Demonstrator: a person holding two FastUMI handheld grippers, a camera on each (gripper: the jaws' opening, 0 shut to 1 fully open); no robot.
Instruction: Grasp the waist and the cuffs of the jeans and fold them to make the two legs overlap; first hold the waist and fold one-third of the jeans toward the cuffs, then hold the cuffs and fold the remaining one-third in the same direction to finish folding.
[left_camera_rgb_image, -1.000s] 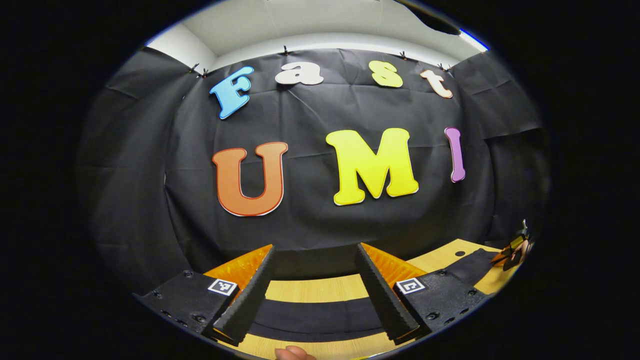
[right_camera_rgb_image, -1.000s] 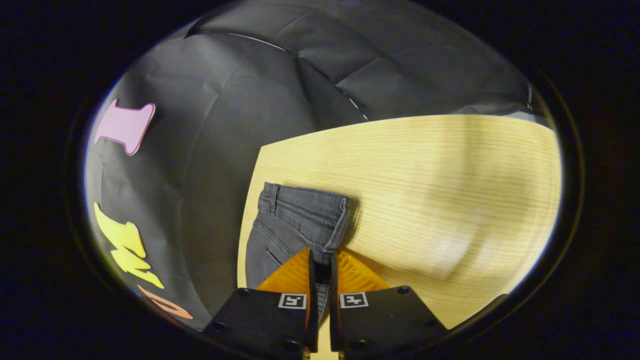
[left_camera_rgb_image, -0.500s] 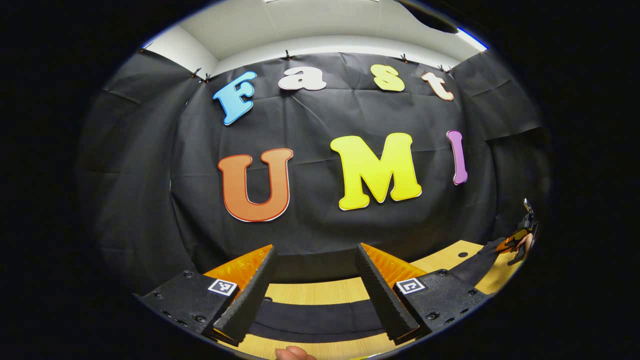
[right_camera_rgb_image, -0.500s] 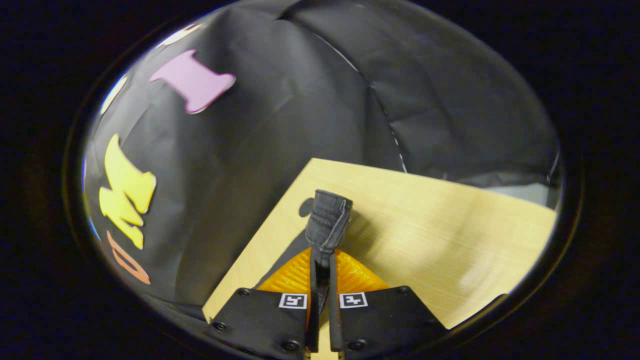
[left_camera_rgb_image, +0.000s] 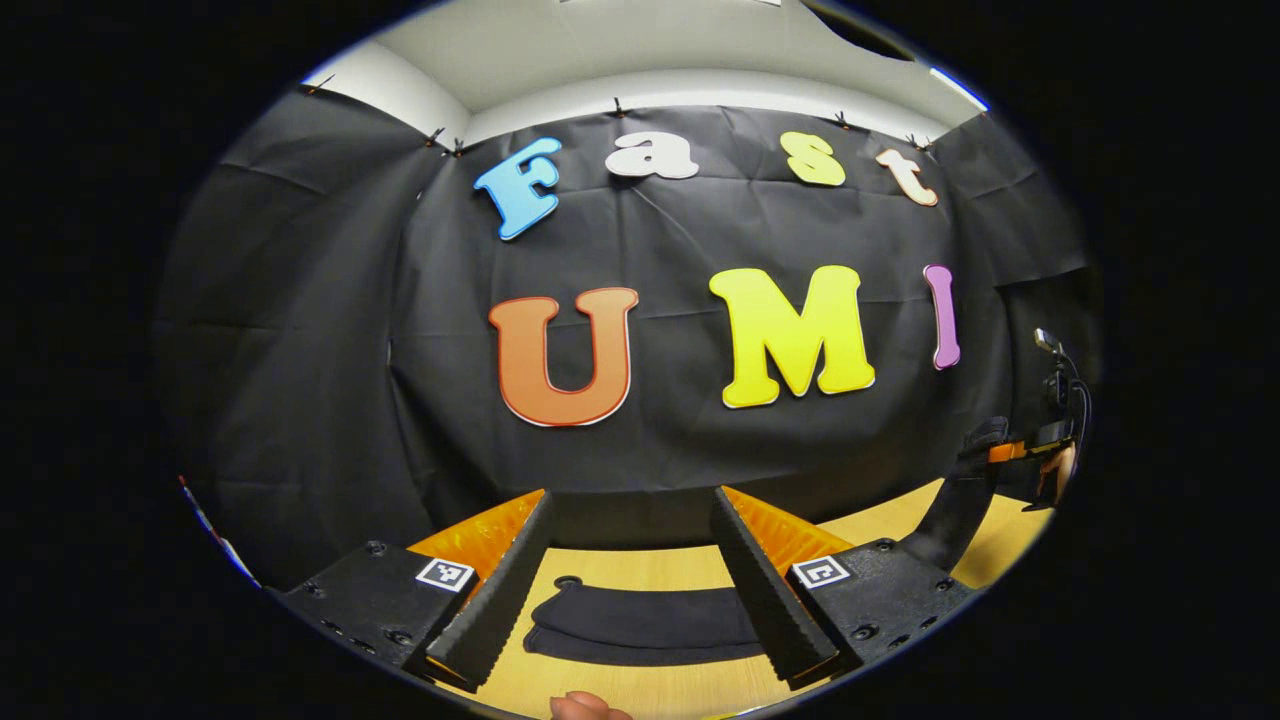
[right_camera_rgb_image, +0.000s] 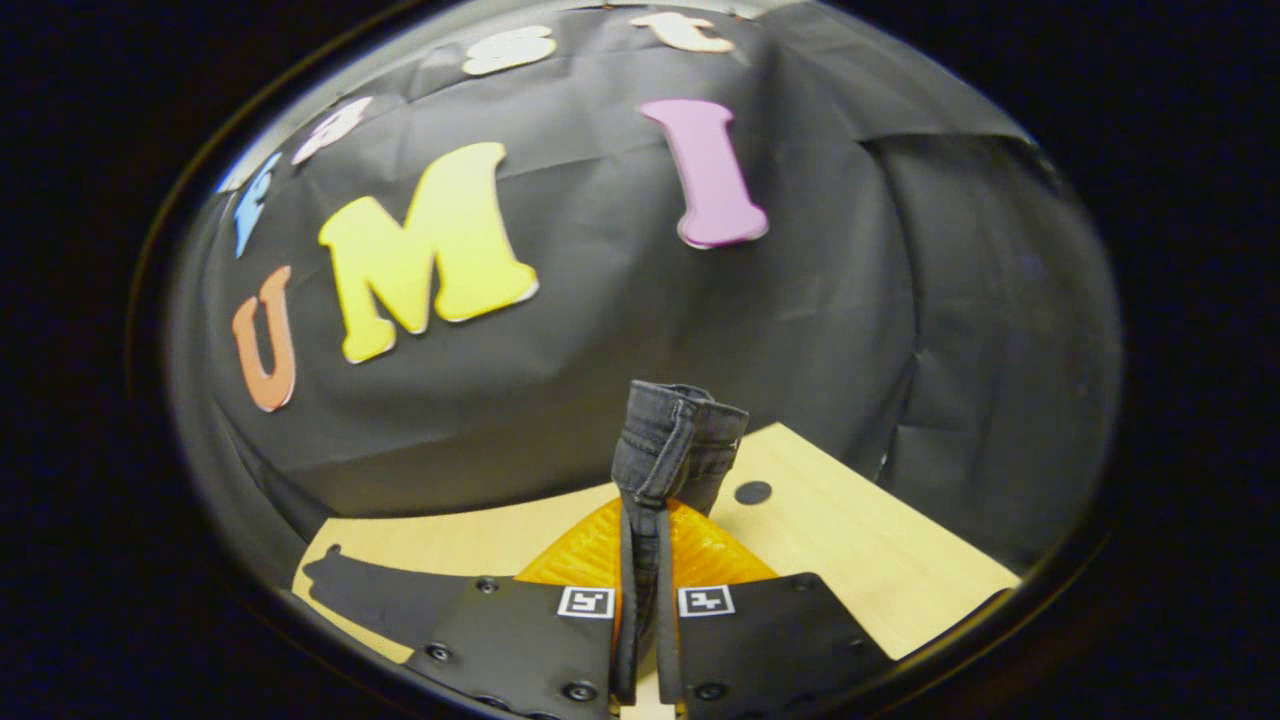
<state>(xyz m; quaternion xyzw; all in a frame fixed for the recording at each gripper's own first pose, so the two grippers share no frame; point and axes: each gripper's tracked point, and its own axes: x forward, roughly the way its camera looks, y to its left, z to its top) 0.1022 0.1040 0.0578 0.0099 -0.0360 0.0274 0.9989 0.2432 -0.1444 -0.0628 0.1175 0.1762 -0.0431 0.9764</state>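
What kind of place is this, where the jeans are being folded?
Likely a small recording booth, not a home: black cloth wall on all sides, a bare wooden table, and handheld grippers, the right gripper clamping the jeans.

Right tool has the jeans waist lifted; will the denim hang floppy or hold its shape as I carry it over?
Likely floppy: the jeans drape from the right tool to the table. The thick waistband probably resists slipping.

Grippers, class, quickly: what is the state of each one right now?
Left gripper: open, holding nothing, above the jeans cuff on the table.
Right gripper: closed on the jeans waistband, lifted off the table.
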